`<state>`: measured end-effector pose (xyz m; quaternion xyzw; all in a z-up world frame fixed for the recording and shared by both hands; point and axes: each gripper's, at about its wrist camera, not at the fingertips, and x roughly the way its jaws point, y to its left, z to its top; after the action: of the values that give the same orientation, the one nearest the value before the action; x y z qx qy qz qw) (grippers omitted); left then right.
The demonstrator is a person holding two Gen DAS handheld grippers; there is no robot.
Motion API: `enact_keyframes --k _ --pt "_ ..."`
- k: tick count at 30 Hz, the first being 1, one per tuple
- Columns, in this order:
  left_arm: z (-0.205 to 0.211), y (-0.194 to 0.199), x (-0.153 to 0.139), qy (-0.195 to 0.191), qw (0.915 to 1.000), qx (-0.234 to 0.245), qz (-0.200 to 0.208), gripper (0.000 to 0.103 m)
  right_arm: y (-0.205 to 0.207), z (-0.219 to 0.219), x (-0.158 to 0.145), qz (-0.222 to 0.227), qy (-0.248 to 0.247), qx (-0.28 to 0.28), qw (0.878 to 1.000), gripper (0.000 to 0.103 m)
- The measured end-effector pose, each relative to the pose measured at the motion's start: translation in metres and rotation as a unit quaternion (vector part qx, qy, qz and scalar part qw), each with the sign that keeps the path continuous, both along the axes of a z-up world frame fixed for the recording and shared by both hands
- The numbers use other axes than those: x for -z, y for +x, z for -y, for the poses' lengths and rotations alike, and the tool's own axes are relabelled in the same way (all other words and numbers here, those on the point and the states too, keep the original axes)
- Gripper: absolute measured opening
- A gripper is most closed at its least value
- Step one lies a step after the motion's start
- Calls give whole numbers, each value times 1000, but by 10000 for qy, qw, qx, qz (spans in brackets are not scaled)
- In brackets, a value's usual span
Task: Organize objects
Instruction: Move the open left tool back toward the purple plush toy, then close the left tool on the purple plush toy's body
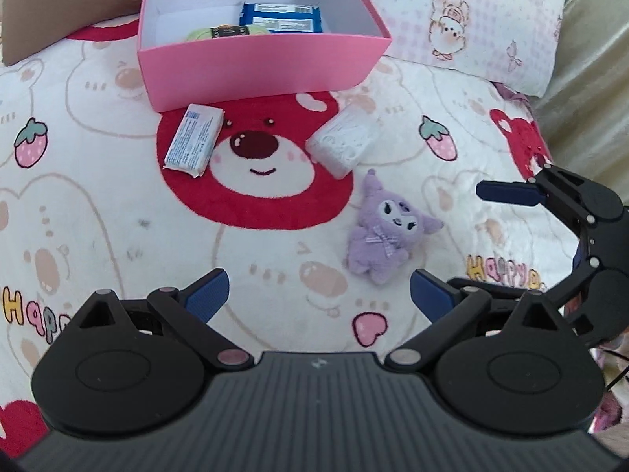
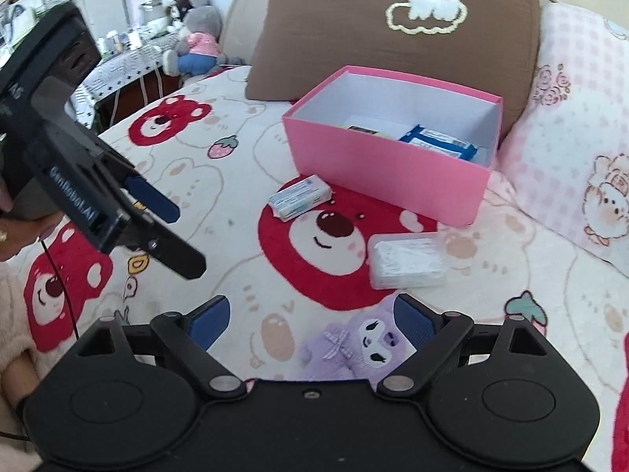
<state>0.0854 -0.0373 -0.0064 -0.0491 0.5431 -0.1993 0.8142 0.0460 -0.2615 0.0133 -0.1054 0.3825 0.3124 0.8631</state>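
A pink box [image 1: 255,67] [image 2: 377,169] stands open on the bear-print blanket, with a blue packet [image 1: 281,17] [image 2: 440,141] and a green item [image 1: 224,32] inside. In front of it lie a white-blue packet [image 1: 193,139] [image 2: 300,197], a clear plastic case [image 1: 342,139] [image 2: 407,263] and a purple plush [image 1: 383,232] [image 2: 354,348]. My left gripper [image 1: 319,295] is open and empty, just short of the plush. My right gripper [image 2: 310,320] is open, its fingers on either side of the plush, not closed on it. It shows at the right of the left wrist view [image 1: 507,192].
A brown cushion [image 2: 397,27] and a pink pillow [image 1: 464,19] [image 2: 570,137] lie behind the box. The left gripper's body [image 2: 90,185] fills the left of the right wrist view. A cluttered table with plush toys [image 2: 196,39] stands beyond the bed.
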Motion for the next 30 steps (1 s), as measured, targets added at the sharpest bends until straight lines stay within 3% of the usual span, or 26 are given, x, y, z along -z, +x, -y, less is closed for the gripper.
enact_keyframes --k 8,11,20,26,30 --pt "15 -19 19 180 9993 0 339 98 1 -3 51 202 -956 -126 9951 92" --pt "18 -27 25 217 9989 0 412 98 -2 0 59 142 -890 -168 9958 92" --pt "28 -35 56 -379 9986 -262 270 95 -15 -1 81 555 -1126 -674 9898 92" --pt "41 -35 58 -425 9948 -707 593 94 -12 4 82 766 -1156 -527 9889 92" --pt "50 -31 69 -624 9947 -743 345 94 -8 8 85 809 -1105 -613 9887 92"
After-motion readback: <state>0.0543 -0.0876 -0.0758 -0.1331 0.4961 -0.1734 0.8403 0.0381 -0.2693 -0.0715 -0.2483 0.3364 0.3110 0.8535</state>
